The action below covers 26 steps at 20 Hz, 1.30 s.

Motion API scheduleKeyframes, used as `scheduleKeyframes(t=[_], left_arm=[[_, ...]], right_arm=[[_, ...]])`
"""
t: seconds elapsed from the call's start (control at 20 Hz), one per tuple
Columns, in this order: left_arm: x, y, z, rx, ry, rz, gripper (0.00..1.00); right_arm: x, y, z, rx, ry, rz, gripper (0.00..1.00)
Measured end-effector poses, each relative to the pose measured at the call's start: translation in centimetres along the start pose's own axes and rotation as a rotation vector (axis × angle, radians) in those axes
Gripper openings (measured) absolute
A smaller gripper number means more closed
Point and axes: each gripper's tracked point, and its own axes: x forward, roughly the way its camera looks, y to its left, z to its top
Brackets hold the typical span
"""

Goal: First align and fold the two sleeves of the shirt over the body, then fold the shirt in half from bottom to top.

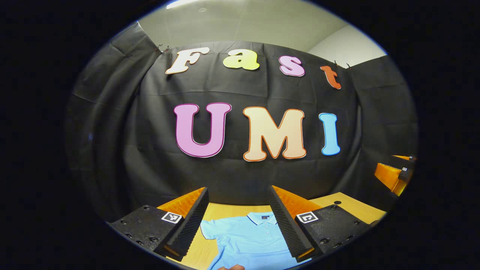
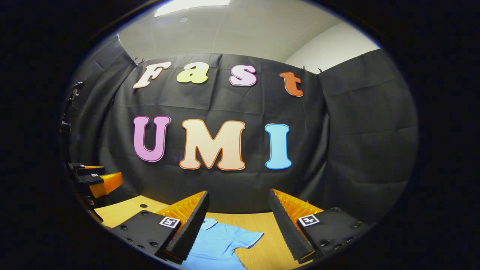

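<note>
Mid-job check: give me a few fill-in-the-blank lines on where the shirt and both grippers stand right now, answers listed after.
1. The light blue shirt lies on a ____ table.
2. The left gripper is raised over the shirt with its jaws ____.
3. In the right gripper view, one short ____ of the shirt lies spread flat on the table, between the fingers of the right gripper.
4. Neither gripper holds any ____.

Missing words: wooden; open; sleeve; cloth

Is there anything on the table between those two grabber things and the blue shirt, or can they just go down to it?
Nothing visible blocks them. The shirt lies flat on the wooden table, and both the left gripper and right gripper hang open above it.
</note>
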Motion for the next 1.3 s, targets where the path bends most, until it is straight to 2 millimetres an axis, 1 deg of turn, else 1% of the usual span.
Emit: scheduleKeyframes(t=[0.05, 0.1, 0.15, 0.2, 0.3, 0.35, 0.55, 0.65, 0.75, 0.8, 0.9, 1.0, 1.1, 1.3], left_arm=[[0.0, 0.0, -0.1, 0.000, 0.000, 0.003, 0.96], [0.0, 0.1, 0.0, -0.001, 0.001, 0.005, 0.94], [0.1, 0.1, -0.1, 0.000, 0.002, 0.008, 0.94], [0.1, 0.2, -0.1, 0.001, 0.001, 0.011, 0.95], [0.2, 0.3, -0.1, 0.001, 0.001, 0.014, 0.94], [0.2, 0.2, -0.1, 0.001, 0.003, 0.009, 0.95], [0.1, 0.2, 0.1, 0.005, -0.004, -0.009, 0.95], [0.5, 0.9, 0.3, 0.024, -0.013, 0.003, 0.95], [1.2, 1.7, 1.0, 0.027, -0.026, 0.010, 0.95], [1.3, 1.9, 1.0, 0.027, -0.030, 0.011, 0.95], [1.7, 2.3, 1.1, 0.031, -0.033, 0.012, 0.95], [2.2, 2.8, 0.6, 0.037, -0.025, 0.017, 0.95], [2.6, 3.4, 0.2, 0.041, -0.012, 0.023, 0.95], [3.4, 4.9, -0.2, 0.061, 0.003, 0.041, 0.95]], right_arm=[[0.2, 0.0, 0.0, -0.006, 0.001, -0.003, 1.00], [0.4, 0.0, -0.2, -0.013, 0.003, -0.006, 1.00], [0.7, 0.0, -0.4, -0.019, 0.006, -0.004, 0.98], [0.9, 0.1, -0.7, -0.022, 0.010, -0.003, 0.98], [1.7, 0.1, -1.4, -0.025, 0.021, -0.003, 1.00], [2.3, -0.1, -1.8, -0.032, 0.028, -0.011, 0.98], [5.3, -1.6, -4.7, -0.069, 0.061, -0.045, 0.98], [7.0, -2.1, -6.9, -0.071, 0.103, -0.053, 0.98], [8.6, -3.1, -8.9, -0.075, 0.138, -0.072, 1.00], [9.4, -3.4, -10.1, -0.075, 0.161, -0.077, 0.98], [11.2, -3.9, -12.7, -0.074, 0.220, -0.080, 0.99], [12.7, -4.1, -14.9, -0.079, 0.260, -0.085, 0.99], [14.0, -4.2, -16.8, -0.085, 0.280, -0.092, 0.99], [16.2, -4.1, -22.0, -0.100, 0.364, -0.099, 0.99]])
